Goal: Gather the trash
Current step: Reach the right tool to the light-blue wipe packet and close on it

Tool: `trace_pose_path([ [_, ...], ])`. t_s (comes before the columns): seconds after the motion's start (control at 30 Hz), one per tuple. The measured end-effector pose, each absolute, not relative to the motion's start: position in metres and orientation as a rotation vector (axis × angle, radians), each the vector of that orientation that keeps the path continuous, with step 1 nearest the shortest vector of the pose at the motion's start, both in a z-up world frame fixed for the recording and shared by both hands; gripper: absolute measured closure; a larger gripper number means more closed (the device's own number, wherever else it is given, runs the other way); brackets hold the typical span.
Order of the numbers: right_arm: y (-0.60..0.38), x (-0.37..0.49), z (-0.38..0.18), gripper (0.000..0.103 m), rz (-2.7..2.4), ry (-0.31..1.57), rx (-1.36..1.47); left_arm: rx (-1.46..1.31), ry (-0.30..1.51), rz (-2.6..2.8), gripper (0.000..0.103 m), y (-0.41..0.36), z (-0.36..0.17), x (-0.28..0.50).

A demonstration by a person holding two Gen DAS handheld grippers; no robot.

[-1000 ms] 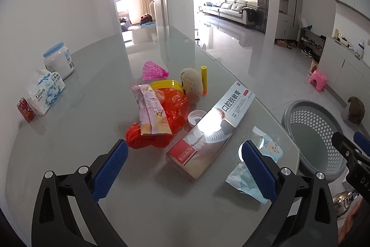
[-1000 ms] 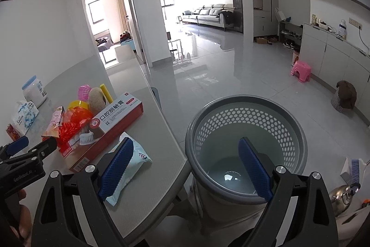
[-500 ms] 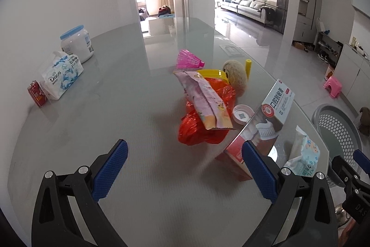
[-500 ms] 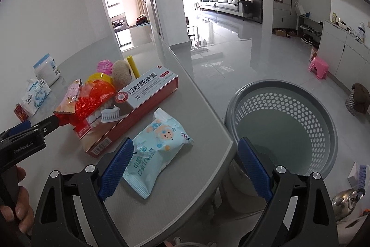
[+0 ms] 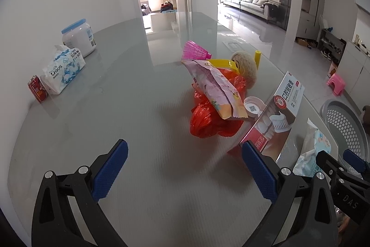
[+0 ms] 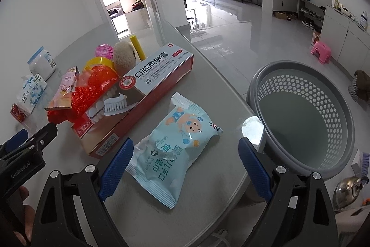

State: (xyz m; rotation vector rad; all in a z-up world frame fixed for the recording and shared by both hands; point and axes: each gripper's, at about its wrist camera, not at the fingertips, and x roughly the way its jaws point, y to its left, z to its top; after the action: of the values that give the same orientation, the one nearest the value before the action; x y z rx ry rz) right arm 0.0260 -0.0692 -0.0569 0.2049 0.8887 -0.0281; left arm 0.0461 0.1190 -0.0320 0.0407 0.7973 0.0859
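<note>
A pale blue wet-wipe pack (image 6: 178, 145) lies near the table's edge, directly ahead of my open right gripper (image 6: 185, 166) and between its blue fingers. Behind it lies a toothpaste box (image 6: 141, 94), then a red plastic bag (image 6: 92, 89) with a pink snack wrapper (image 6: 66, 89) on top. The grey perforated trash basket (image 6: 303, 117) stands on the floor to the right of the table. My left gripper (image 5: 185, 168) hovers open over bare tabletop, short of the red bag (image 5: 212, 117), the wrapper (image 5: 215, 89) and the box (image 5: 275, 117). A white cap (image 5: 253, 105) lies by the bag.
A tissue pack (image 5: 63, 68), a white jar (image 5: 78, 38) and a red can (image 5: 37, 89) stand by the wall at left. A pink shuttlecock (image 5: 195, 51), yellow tape roll (image 5: 222, 63), round sponge (image 5: 246, 64) and yellow tube (image 5: 257, 57) sit behind the bag. A kettle (image 6: 349, 189) is at lower right.
Both grippers have swung left: the right one off the basket and onto the wipe pack, the left one away from the box toward bare tabletop. Both stayed open.
</note>
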Motion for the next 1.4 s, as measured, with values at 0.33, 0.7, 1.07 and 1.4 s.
trace_pose_path([
  [0.33, -0.069, 0.041, -0.065, 0.015, -0.110, 0.912, 0.261, 0.027, 0.801, 0.084, 0.006, 0.125, -0.036, 0.045],
  [0.7, -0.067, 0.053, -0.083, 0.016, -0.122, 0.959, 0.239, 0.007, 0.802, 0.081, 0.006, 0.132, -0.038, 0.045],
  [1.07, -0.067, 0.049, -0.087, 0.050, -0.056, 0.950, 0.214, -0.013, 0.817, 0.063, 0.006, 0.129, -0.040, 0.048],
  [1.4, -0.073, 0.033, -0.074, 0.050, -0.008, 0.892, 0.204, -0.070, 0.801, 0.055, 0.006, 0.128, -0.036, 0.059],
])
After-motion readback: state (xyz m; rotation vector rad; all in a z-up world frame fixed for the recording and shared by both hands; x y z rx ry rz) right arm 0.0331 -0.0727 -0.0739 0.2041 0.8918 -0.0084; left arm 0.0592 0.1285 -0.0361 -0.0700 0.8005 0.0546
